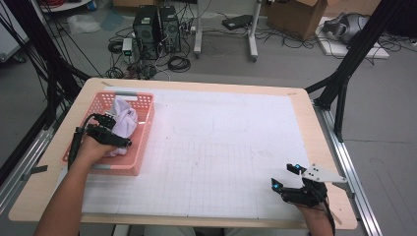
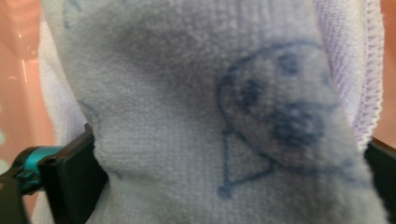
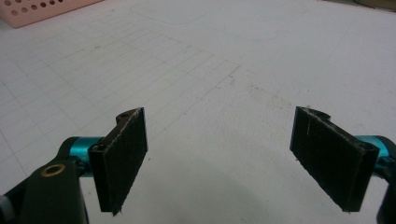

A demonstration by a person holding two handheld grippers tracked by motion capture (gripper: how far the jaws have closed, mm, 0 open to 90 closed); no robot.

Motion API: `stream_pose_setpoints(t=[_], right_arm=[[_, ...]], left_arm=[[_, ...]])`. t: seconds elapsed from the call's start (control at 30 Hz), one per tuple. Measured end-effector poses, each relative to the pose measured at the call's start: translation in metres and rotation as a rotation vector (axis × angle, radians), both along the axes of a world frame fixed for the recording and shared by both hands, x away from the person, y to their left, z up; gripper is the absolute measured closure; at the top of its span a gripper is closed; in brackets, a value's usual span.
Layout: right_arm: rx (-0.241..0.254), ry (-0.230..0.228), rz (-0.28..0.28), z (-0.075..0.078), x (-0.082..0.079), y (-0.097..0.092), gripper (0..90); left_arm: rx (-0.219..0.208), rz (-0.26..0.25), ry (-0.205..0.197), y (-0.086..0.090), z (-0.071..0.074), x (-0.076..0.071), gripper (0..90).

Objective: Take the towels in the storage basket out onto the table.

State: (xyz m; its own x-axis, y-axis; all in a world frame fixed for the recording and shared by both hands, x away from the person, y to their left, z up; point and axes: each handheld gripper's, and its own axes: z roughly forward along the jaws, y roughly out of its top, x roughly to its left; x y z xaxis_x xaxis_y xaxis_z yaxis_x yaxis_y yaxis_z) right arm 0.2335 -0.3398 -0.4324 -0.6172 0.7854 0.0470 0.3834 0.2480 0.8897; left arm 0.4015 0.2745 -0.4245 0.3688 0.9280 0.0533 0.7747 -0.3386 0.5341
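A person's left gripper (image 1: 112, 129) reaches into a pink basket (image 1: 142, 132) at the table's (image 1: 305, 105) left side, its jaws clamped on a pale lilac cloth (image 1: 124, 120) bunched inside. Up close, the cloth (image 2: 196, 116) bears a blue line drawing. The right gripper (image 1: 285, 178) rests near the table's front right corner, jaws wide apart over the white gridded mat (image 3: 224, 60).

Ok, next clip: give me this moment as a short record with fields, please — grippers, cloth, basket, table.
left gripper: inside the basket, jaws either side of the cloth, pressing its folds
right gripper: open, holding nothing, over the mat near the table's front right
cloth: pale lilac-white, bunched, blue line drawing on it, stitched edge
basket: pink, perforated walls, at the table's left
mat: white, gridded, covers most of the table
table: wooden rim showing around the mat
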Motion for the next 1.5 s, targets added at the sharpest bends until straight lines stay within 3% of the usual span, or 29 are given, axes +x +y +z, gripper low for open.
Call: stream_pose_setpoints(t=[0.17, 0.27, 0.37, 0.5, 0.67, 0.8, 0.83, 0.87, 1.0, 1.03, 1.07, 1.1, 1.13, 1.17, 1.2, 1.27, 1.3, 1.37, 1.5], right_arm=[[-0.002, 0.006, 0.003, -0.001, 0.000, 0.000, 17.6], [-0.005, 0.003, 0.003, -0.001, 0.000, 0.000, 17.7], [-0.009, 0.002, 0.005, -0.001, 0.000, 0.000, 17.7], [-0.003, 0.005, -0.002, -0.001, -0.001, 0.000, 17.7], [0.004, 0.001, -0.008, 0.000, -0.002, -0.002, 17.7], [0.007, 0.001, -0.009, 0.000, -0.002, -0.003, 17.6], [0.007, 0.001, -0.009, 0.000, -0.002, -0.003, 17.6], [0.006, -0.004, -0.011, 0.001, -0.002, -0.003, 17.6], [0.007, 0.002, -0.010, 0.001, -0.003, -0.003, 17.6], [0.006, 0.002, -0.010, 0.001, -0.003, -0.002, 17.6], [0.006, 0.002, -0.010, 0.001, -0.003, -0.002, 17.6], [0.006, -0.002, -0.008, 0.000, -0.002, -0.002, 17.7], [0.004, -0.003, -0.009, 0.000, -0.002, -0.001, 17.7], [0.006, 0.002, -0.007, 0.000, -0.002, -0.001, 17.6], [0.004, 0.002, -0.007, 0.000, -0.002, -0.001, 17.6], [0.005, 0.003, -0.007, 0.000, -0.002, -0.001, 17.7], [0.005, 0.001, -0.006, 0.001, -0.002, -0.001, 17.7], [0.007, 0.001, -0.008, 0.001, -0.003, -0.001, 17.7], [0.015, -0.001, -0.008, 0.001, -0.003, -0.002, 17.6]], left_arm=[[0.003, 0.014, -0.011, 0.003, 0.002, -0.001, 16.7], [-0.004, 0.026, -0.023, 0.005, 0.005, -0.002, 31.2], [-0.026, 0.045, -0.031, 0.008, 0.007, -0.003, 38.2], [-0.059, 0.057, -0.045, 0.011, 0.011, -0.004, 42.4], [-0.108, 0.076, -0.094, 0.014, 0.017, -0.007, 45.8], [-0.182, 0.089, -0.172, 0.019, 0.024, -0.011, 46.0], [-0.213, 0.088, -0.214, 0.021, 0.028, -0.014, 46.0], [-0.213, 0.088, -0.214, 0.021, 0.028, -0.014, 46.0], [-0.262, 0.061, -0.323, 0.023, 0.036, -0.023, 45.5], [-0.288, 0.052, -0.382, 0.023, 0.041, -0.028, 45.4], [-0.288, 0.052, -0.382, 0.023, 0.041, -0.028, 45.4], [-0.320, 0.038, -0.432, 0.023, 0.046, -0.032, 45.3], [-0.320, 0.038, -0.432, 0.023, 0.046, -0.032, 45.3], [-0.352, 0.022, -0.475, 0.024, 0.051, -0.037, 45.3], [-0.352, 0.022, -0.475, 0.024, 0.051, -0.037, 45.2], [-0.400, -0.006, -0.536, 0.023, 0.056, -0.042, 45.2], [-0.400, -0.006, -0.536, 0.023, 0.056, -0.042, 45.1], [-0.426, -0.045, -0.598, 0.020, 0.062, -0.047, 45.1], [-0.465, -0.088, -0.642, 0.014, 0.069, -0.051, 45.2]])
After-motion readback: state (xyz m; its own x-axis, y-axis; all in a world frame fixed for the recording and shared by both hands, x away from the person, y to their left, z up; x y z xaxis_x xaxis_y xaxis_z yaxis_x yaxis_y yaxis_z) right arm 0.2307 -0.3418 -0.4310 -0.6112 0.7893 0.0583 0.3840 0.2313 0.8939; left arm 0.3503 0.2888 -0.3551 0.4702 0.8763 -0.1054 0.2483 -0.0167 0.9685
